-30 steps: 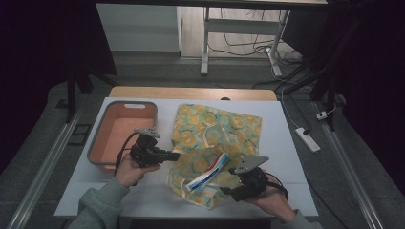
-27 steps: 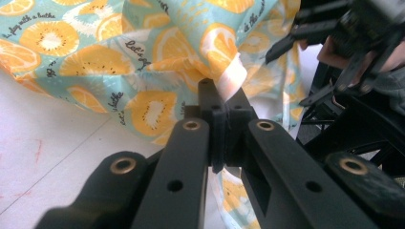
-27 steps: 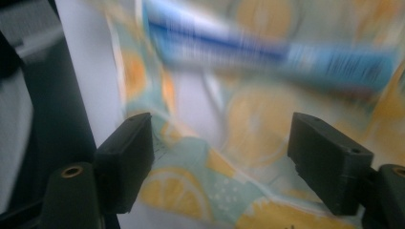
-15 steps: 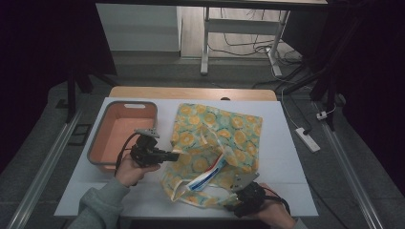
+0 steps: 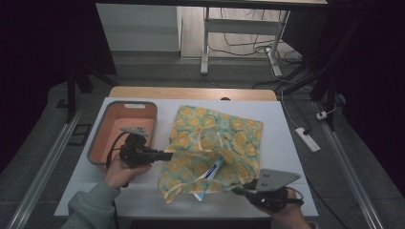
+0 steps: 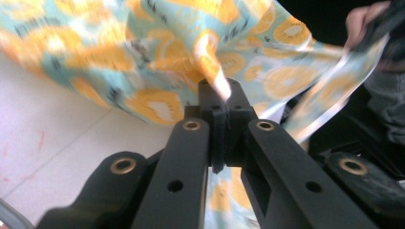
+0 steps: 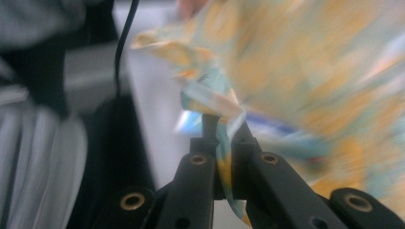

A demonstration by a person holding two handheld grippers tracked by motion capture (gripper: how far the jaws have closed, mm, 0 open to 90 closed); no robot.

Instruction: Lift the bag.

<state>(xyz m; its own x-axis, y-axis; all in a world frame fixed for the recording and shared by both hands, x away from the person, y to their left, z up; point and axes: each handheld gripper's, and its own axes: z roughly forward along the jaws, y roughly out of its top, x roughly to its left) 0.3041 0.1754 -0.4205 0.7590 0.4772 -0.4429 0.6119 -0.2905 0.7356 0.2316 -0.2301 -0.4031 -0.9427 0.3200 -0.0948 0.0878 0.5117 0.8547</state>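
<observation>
Since the earlier frame the right claw (image 5: 237,191) had pulled back toward the near edge of the surface (image 5: 286,138), dragging the cloth's near corner with it, while the left claw (image 5: 168,154) had stayed put. The orange-patterned cloth (image 5: 210,138) lay spread over the middle of the white surface, its near half rumpled and lifted. The left claw was clenched on the cloth's left edge, a fold of fabric pinched between its jaws (image 6: 216,90). The right claw was clenched on the near right corner (image 7: 217,114). A blue-and-white tube (image 5: 210,172) lay on the cloth's near part. An orange bin (image 5: 143,107) stood just left of the cloth.
</observation>
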